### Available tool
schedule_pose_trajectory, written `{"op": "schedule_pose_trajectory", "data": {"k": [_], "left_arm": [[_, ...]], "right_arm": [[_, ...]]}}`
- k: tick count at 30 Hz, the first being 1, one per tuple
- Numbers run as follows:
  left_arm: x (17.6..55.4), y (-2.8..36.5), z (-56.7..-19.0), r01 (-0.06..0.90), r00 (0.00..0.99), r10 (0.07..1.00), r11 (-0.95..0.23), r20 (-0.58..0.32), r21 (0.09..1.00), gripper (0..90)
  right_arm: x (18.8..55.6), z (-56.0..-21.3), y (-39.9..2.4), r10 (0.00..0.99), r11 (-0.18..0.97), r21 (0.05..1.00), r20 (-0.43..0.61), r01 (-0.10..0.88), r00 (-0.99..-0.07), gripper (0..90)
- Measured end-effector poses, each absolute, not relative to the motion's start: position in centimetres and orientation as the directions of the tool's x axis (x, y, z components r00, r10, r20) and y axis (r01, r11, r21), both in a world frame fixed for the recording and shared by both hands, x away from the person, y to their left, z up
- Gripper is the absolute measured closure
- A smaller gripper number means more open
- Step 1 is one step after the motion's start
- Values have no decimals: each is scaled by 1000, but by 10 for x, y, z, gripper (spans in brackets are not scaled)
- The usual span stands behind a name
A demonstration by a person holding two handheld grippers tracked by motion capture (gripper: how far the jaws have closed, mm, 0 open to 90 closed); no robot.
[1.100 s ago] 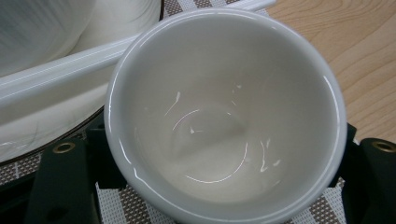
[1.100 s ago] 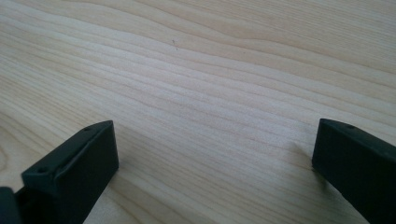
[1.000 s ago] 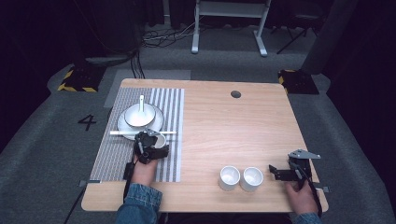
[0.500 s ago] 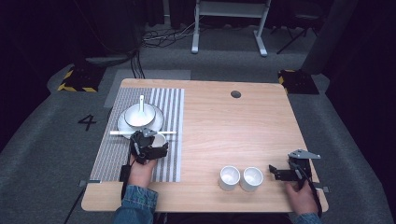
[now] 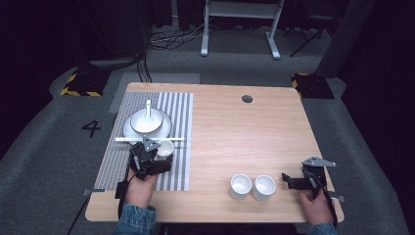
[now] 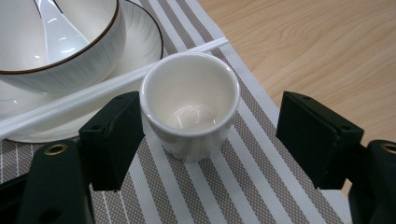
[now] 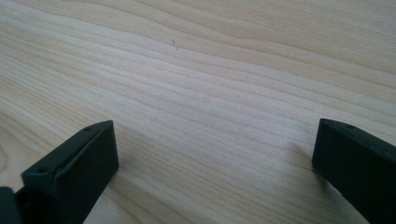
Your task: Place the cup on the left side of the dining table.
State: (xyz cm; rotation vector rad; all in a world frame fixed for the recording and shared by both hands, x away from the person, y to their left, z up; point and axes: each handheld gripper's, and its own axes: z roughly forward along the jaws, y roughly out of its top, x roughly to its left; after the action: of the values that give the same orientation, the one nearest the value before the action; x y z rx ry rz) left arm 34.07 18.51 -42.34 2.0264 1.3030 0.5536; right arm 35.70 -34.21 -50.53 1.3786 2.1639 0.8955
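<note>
Fingers of my left gripper (image 6: 201,140) stand wide apart around the small white cup (image 6: 190,102) on the striped mat (image 6: 261,154), gripping nothing, one nearly touching it. Chopsticks (image 6: 107,88) and plate (image 6: 140,42) lie just beyond. My right gripper (image 7: 215,172) hovers spread over bare surface (image 7: 210,70).

A: What's on the light wooden counter (image 5: 235,137)?
B: A grey-and-white striped woven placemat (image 5: 176,127), a white ribbed bowl (image 5: 145,120) on a white plate (image 5: 165,128), and two small white cups (image 5: 240,186) standing side by side.
</note>
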Motion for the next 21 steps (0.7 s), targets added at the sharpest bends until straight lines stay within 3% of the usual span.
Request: {"op": "schedule_pose_trajectory", "data": {"k": [21], "left_arm": [[286, 211, -414, 627, 465, 885, -330, 1, 706, 231]], "right_arm": [[358, -505, -341, 907, 299, 710, -5, 637, -421, 2]]}}
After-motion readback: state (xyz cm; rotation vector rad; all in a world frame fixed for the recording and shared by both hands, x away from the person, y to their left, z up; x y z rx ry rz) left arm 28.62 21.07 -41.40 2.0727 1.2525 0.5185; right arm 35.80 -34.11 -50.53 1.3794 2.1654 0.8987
